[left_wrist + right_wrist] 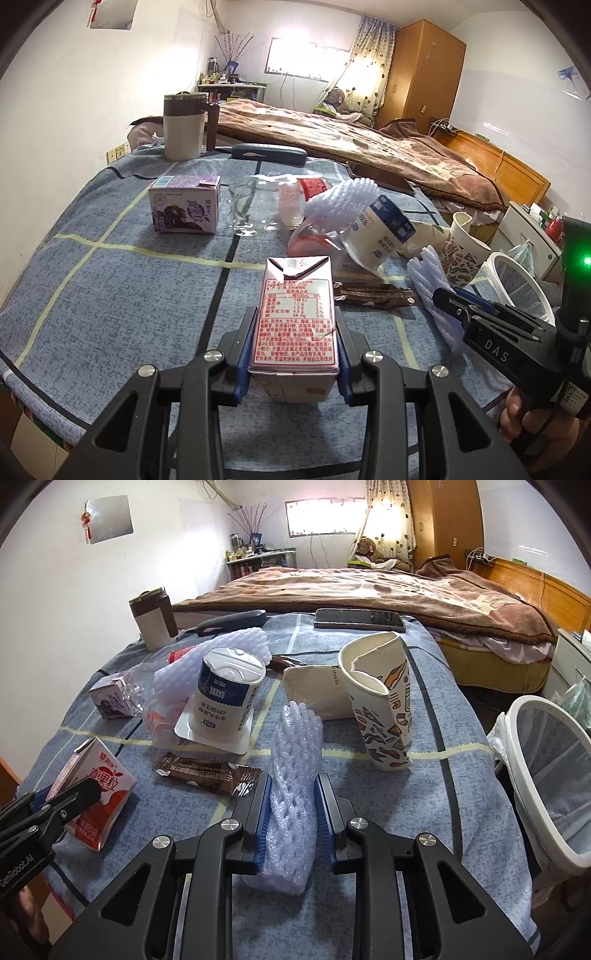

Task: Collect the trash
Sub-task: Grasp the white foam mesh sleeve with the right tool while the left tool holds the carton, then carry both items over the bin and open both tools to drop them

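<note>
The waste bin (546,775) is cut off by the right edge, and the carton's (295,321) print is too small to read

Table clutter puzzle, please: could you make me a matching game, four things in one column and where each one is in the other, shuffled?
Things:
1. pink carton
2. foam net
3. phone
4. patterned cup

Places:
A. far table edge, by the bed
B. standing nearest the bin
C. in the left claw
D. in the right claw

Pairs: 1-C, 2-D, 3-A, 4-B
</note>
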Demonstrator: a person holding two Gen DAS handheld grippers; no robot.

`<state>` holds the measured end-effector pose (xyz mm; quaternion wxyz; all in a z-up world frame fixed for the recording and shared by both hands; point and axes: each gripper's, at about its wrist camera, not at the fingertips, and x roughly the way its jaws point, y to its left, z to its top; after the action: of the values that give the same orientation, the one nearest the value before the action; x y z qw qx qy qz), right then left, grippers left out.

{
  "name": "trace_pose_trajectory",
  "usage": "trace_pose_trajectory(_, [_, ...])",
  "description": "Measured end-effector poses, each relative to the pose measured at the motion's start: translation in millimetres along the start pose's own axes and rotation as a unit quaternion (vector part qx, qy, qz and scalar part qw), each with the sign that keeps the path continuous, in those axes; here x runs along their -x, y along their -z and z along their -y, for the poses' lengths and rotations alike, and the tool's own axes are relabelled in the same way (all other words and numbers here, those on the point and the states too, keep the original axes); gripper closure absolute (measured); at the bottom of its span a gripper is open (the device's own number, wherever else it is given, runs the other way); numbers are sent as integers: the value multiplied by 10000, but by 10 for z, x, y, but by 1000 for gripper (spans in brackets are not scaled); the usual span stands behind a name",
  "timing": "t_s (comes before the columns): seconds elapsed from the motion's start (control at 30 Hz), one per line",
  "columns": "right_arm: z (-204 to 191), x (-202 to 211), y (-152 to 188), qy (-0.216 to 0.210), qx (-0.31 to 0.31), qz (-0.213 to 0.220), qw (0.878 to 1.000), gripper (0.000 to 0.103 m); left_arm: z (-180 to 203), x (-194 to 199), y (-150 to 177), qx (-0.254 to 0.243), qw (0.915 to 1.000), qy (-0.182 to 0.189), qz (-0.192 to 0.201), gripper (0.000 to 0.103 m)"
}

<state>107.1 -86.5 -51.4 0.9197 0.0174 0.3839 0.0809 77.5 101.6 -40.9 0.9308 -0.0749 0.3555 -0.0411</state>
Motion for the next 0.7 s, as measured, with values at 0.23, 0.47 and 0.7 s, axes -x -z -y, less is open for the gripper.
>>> trace_pose_trajectory(0.23, [47,120,15,-144,-35,140,9998,81,131,65,-23,-119,9999,35,49,65])
trace_pose_trajectory(0.47, [95,285,16,-228,-68,312,9992,81,293,134,-67,-266,9995,106,122,65])
trace_pose_trajectory(0.7, [310,558,-62,-158,-231,625,9977,81,621,201,-195,-530,9976,358,253,65])
